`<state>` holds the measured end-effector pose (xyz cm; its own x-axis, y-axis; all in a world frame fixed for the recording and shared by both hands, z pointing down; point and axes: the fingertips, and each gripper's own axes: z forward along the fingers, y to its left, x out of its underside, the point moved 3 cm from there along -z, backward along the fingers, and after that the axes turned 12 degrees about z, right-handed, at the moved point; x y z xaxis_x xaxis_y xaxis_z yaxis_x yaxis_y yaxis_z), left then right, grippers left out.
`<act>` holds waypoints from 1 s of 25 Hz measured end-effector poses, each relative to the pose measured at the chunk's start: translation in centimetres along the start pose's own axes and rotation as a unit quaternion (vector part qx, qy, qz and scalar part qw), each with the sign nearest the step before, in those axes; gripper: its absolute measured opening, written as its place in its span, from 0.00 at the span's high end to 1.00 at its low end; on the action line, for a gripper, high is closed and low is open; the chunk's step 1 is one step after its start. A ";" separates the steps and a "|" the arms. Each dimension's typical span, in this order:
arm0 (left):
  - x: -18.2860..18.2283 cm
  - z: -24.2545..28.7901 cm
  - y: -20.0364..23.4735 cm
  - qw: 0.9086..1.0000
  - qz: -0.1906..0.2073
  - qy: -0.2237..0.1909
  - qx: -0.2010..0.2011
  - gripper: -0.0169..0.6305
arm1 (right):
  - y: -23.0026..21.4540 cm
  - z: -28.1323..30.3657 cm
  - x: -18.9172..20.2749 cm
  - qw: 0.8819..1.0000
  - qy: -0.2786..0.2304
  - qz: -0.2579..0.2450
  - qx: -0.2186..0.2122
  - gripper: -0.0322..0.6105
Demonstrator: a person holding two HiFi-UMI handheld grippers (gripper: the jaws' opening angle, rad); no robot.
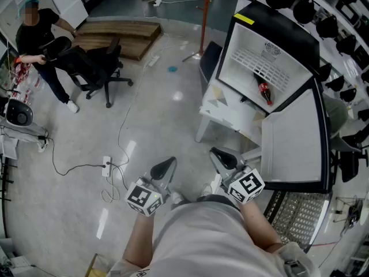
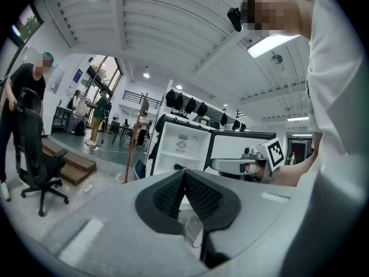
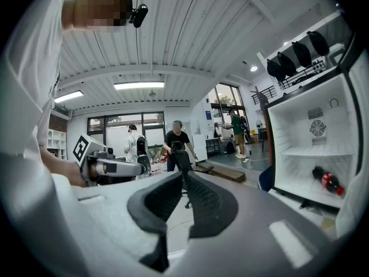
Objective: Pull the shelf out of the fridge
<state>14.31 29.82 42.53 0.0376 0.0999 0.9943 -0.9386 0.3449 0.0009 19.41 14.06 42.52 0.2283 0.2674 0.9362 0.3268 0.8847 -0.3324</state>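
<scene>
The small fridge (image 1: 271, 56) stands open on a low white stand, its door (image 1: 297, 149) swung toward me. Inside, a white wire shelf (image 1: 262, 62) sits above a lying cola bottle (image 1: 264, 89). Both grippers hang close to my body over the floor, well short of the fridge. My left gripper (image 1: 169, 164) is shut and empty, and so is my right gripper (image 1: 217, 154). In the right gripper view the shut jaw tips (image 3: 185, 175) point left of the fridge (image 3: 314, 126), where the shelf (image 3: 314, 152) and bottle (image 3: 327, 181) show. The left gripper (image 2: 184, 172) points toward the fridge (image 2: 181, 146).
A wire grid (image 1: 297, 212) lies on the floor beside the door. A power strip (image 1: 106, 165) with a cable lies on the floor ahead left. Farther off are an office chair (image 1: 95, 68) held by a person (image 1: 37, 36), wooden steps (image 1: 121, 36) and an orange pole (image 1: 203, 16).
</scene>
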 end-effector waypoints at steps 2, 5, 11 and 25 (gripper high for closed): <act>0.2 -0.6 0.5 1.000 0.000 0.005 -0.002 0.96 | 0.3 0.2 0.1 1.000 -0.001 0.001 0.002 0.91; 0.5 -1.6 1.3 1.000 -0.004 0.010 -0.004 0.96 | 0.9 0.8 0.5 1.000 0.000 0.004 0.005 0.91; 1.2 -3.6 2.9 1.000 -0.008 0.010 0.003 0.96 | 2.4 2.9 1.0 1.000 -0.006 0.019 0.011 0.91; 4.3 -4.6 7.2 0.999 -0.032 0.024 0.022 0.96 | 2.0 6.9 2.7 0.998 -0.006 0.052 0.043 0.91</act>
<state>9.33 37.01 46.34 0.1137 0.1238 0.9858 -0.9478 0.3110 0.0702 14.34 19.15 45.16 0.2451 0.3631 0.8989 0.2225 0.8814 -0.4167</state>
